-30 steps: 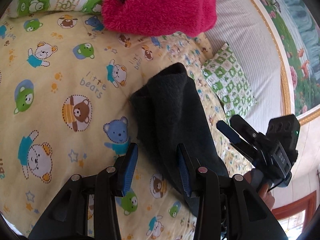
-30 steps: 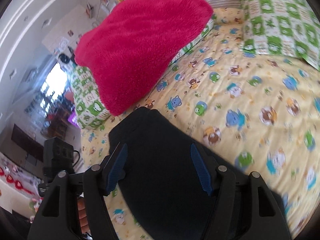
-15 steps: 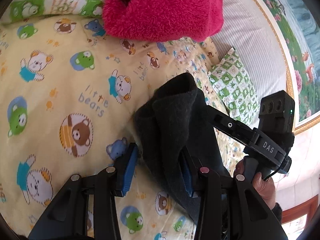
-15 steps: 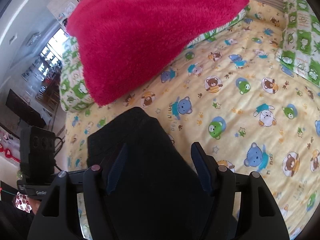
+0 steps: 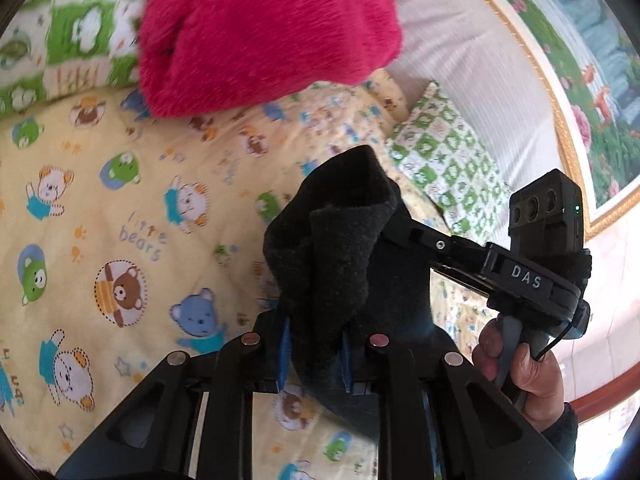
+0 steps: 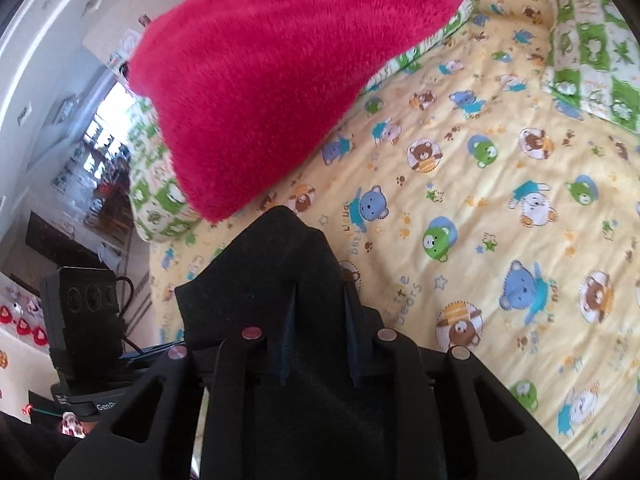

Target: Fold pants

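The dark grey pants (image 5: 332, 256) are bunched into a thick fold and lifted off the yellow bear-print bedspread (image 5: 100, 208). My left gripper (image 5: 314, 354) is closing, and its blue pads press on the near edge of the fold. In the right wrist view the same pants (image 6: 280, 264) rise in a peak between the closing jaws of my right gripper (image 6: 318, 338), whose pads also pinch the cloth. The right gripper's body (image 5: 516, 272) shows in the left wrist view, held by a hand (image 5: 520, 364), with its fingers hidden in the cloth.
A fluffy red pillow (image 6: 288, 68) lies at the head of the bedspread (image 6: 500, 200), over green-and-white patterned pillows (image 5: 448, 168). A striped headboard (image 5: 460, 64) and a framed painting (image 5: 592, 60) stand behind. The left gripper's body (image 6: 84, 320) is at the lower left of the right wrist view.
Both grippers have gone from open over the flat folded pants to closed on the cloth. The pants have risen off the bed into a bunch, and the grippers have come closer together.
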### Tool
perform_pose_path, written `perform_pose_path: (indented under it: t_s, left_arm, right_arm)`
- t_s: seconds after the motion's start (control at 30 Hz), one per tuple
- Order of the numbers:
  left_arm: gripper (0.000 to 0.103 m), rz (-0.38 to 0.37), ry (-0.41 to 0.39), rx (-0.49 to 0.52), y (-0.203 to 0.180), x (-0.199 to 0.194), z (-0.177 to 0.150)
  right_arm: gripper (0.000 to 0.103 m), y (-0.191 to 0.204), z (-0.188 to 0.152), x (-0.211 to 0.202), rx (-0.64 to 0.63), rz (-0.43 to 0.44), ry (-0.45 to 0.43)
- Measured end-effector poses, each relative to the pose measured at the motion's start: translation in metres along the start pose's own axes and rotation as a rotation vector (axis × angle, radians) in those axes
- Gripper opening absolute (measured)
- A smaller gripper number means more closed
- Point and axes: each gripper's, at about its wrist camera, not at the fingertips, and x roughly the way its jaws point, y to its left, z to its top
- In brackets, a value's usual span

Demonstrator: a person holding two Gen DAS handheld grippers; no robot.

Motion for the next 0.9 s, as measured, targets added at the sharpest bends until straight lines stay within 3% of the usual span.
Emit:
perform_pose_path:
  t_s: [0.33, 0.7, 0.9]
  left_arm:
    - [0.018, -0.105, -0.023, 0.099, -0.060, -0.030, -0.013]
    - [0.018, -0.217, 0.023, 0.214, -0.131, -0.048, -0.059]
    - [0.018, -0.241, 0.061, 0.280, -0.164, -0.045, -0.086]
  right_arm:
    - [0.022, 0.013, -0.025, -0.077, 0.068, 0.049, -0.167]
    - [0.022, 0.001, -0.089, -0.168, 0.168, 0.059, -0.377]
    - [0.022, -0.014, -0.135, -0.203, 0.232, 0.051, -0.489]
